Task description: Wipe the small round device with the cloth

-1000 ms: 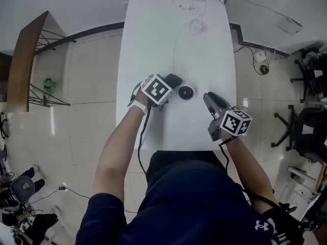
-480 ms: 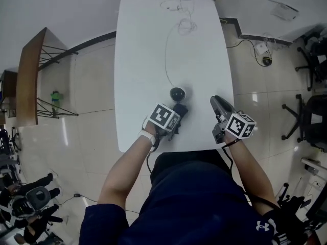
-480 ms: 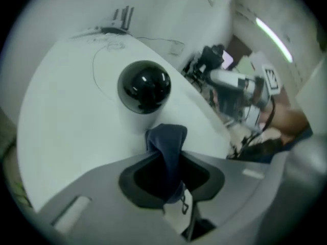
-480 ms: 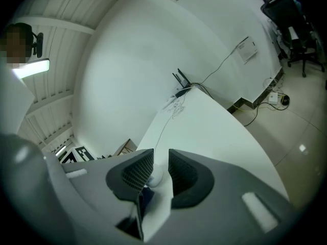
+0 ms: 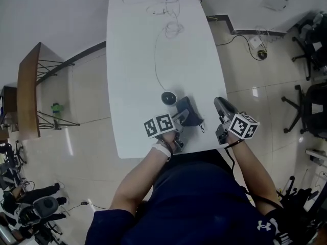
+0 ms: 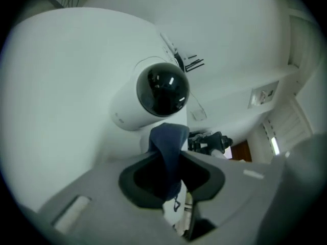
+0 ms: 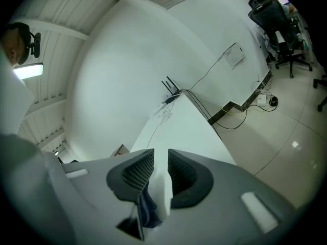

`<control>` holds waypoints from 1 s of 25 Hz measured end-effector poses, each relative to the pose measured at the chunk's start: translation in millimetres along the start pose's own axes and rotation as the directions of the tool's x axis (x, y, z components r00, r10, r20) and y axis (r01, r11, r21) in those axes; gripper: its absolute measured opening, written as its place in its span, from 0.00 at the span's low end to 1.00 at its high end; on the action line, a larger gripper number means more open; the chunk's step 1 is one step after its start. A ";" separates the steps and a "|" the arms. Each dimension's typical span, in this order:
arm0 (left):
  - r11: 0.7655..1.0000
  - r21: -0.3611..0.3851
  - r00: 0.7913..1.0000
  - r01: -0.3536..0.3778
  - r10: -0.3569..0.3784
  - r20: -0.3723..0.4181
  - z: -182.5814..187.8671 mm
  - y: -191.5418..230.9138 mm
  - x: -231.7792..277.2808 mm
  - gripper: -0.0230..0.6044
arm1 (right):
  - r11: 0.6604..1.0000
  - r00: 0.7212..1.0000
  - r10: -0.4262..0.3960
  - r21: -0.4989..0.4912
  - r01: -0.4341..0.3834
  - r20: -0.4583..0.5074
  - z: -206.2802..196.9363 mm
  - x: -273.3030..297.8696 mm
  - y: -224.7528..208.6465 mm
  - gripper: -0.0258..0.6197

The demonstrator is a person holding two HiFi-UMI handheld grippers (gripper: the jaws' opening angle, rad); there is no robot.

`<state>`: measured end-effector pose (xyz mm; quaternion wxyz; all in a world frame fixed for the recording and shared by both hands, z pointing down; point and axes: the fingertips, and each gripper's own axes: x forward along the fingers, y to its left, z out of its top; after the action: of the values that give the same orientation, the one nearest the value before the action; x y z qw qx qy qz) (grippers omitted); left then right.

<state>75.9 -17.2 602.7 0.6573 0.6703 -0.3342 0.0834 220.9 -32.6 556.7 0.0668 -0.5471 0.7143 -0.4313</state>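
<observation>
- The left gripper (image 6: 171, 173) clamps the dark cloth (image 6: 168, 139) (lower end hidden between the pads).
- The small round device (image 6: 159, 95) sits on the white table (image 5: 138, 60) just beyond the cloth; contact unclear.
- The right gripper (image 7: 161, 168) has its jaws narrow and empty, having just been closing.

white table (image 5: 133, 86), cables (image 5: 171, 27) at far end, office chair (image 5: 309, 111) right.

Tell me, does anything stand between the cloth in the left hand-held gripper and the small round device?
Nothing visible does. The cloth, pinched in the left hand-held gripper, sits directly before the small round device; whether they touch is unclear.
</observation>
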 end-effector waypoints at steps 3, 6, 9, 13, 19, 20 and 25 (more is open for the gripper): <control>0.996 0.064 0.996 -0.066 0.070 -0.052 -2.6 23.4 -24.8 0.17 | 1.000 1.000 0.005 -0.008 -0.005 -0.004 1.4 4.7 2.4 0.18; 0.933 0.323 0.973 -0.160 0.203 -0.106 10.0 46.0 -52.7 0.17 | 1.000 1.000 0.020 -0.015 -0.020 -0.012 -1.9 13.6 12.9 0.18; 0.752 0.642 0.954 -0.151 0.281 -0.104 43.1 48.2 -76.9 0.17 | 0.998 0.999 0.043 -0.037 -0.044 -0.030 -9.6 25.9 32.4 0.18; 0.227 0.969 0.910 -0.099 0.415 -0.005 114.0 38.6 -88.9 0.17 | 0.995 0.997 0.060 -0.073 -0.063 -0.042 -14.4 33.6 48.8 0.18; -0.547 0.775 0.864 0.315 0.503 0.004 146.4 -2.1 -30.6 0.17 | 0.998 1.000 0.028 -0.053 -0.028 -0.006 -19.0 21.7 53.1 0.18; -0.619 0.703 0.865 0.351 0.502 0.010 146.7 -11.6 -20.4 0.17 | 0.998 1.000 0.020 -0.053 -0.020 0.004 -18.5 17.5 53.3 0.18; -0.833 0.407 0.915 0.375 0.403 -0.018 128.6 -74.1 11.2 0.17 | 0.999 0.998 -0.027 -0.038 0.029 0.058 -10.1 -1.1 41.8 0.18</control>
<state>83.6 -147.9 532.0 -0.4414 0.7381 0.1219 0.4955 185.4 -24.9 533.8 0.0705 -0.5704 0.7127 -0.4023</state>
